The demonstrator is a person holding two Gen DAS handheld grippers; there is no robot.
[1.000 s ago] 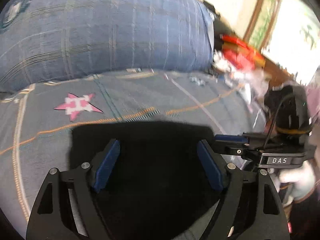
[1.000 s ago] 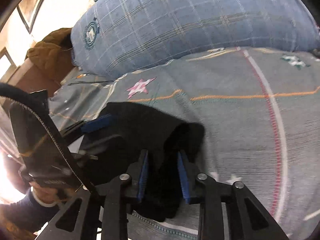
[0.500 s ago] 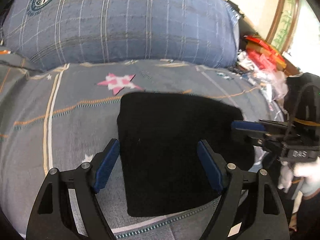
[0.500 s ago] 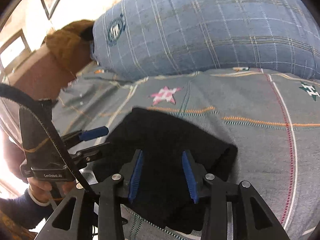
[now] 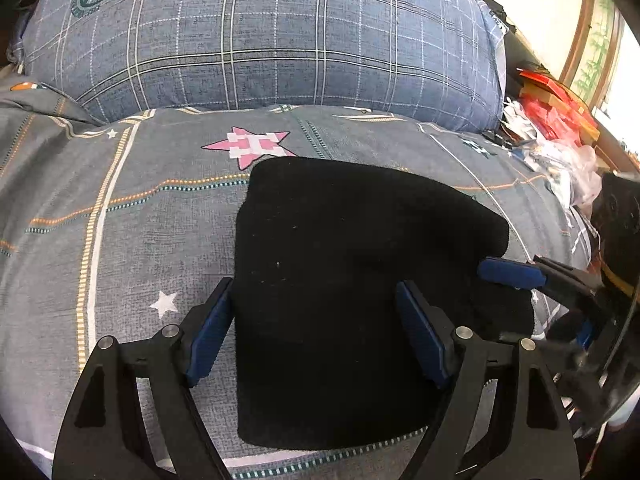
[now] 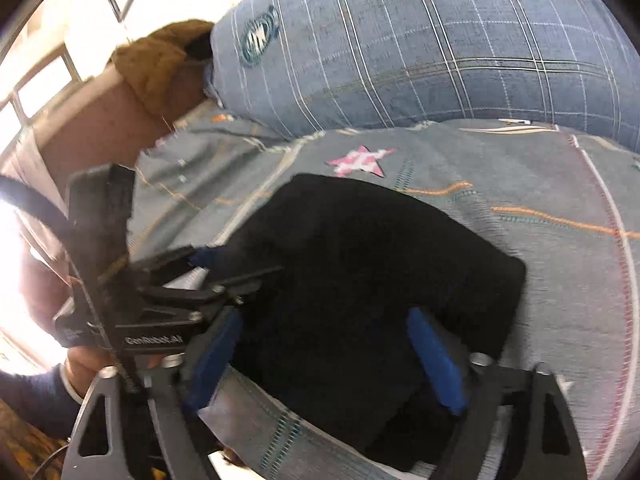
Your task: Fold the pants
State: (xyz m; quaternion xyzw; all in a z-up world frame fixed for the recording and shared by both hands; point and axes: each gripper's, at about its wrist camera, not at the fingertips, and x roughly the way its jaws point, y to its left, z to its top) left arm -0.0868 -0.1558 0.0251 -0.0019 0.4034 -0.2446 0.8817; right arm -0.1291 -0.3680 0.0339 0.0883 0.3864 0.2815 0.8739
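Two claws show in the left wrist view: the left claw (image 5: pixel 316 336) stands wide, its blue pads (image 5: pixel 210 334) apart with nothing between them but the cloth lying below, and the right claw (image 5: pixel 516 276) reaches in from the right edge, one blue pad at the right side of the pants (image 5: pixel 352 280); whether it touches the cloth I cannot tell. The pants are black and lie folded into a compact rectangle on the bed (image 5: pixel 120 240), whose grey cover carries orange stitched lines and a pink star (image 5: pixel 254 146) just beyond the far edge of the pants. A large blue plaid pillow (image 5: pixel 280 40) lies across the far side of the bed, and a heap of red and white packets (image 5: pixel 552 132) sits past the right edge. In the right wrist view, the right claw (image 6: pixel 324 360) is also wide, holding nothing, with the folded pants (image 6: pixel 360 280) spread under and ahead of its pads (image 6: pixel 436 364). The left claw (image 6: pixel 224 268) comes in from the left, blurred, its tips at the left edge of the pants, held by a hand (image 6: pixel 88 364) in a dark sleeve. The pink star (image 6: pixel 360 162) and the plaid pillow (image 6: pixel 440 40) lie beyond, with a brown furry thing (image 6: pixel 160 60) at the pillow's left end.
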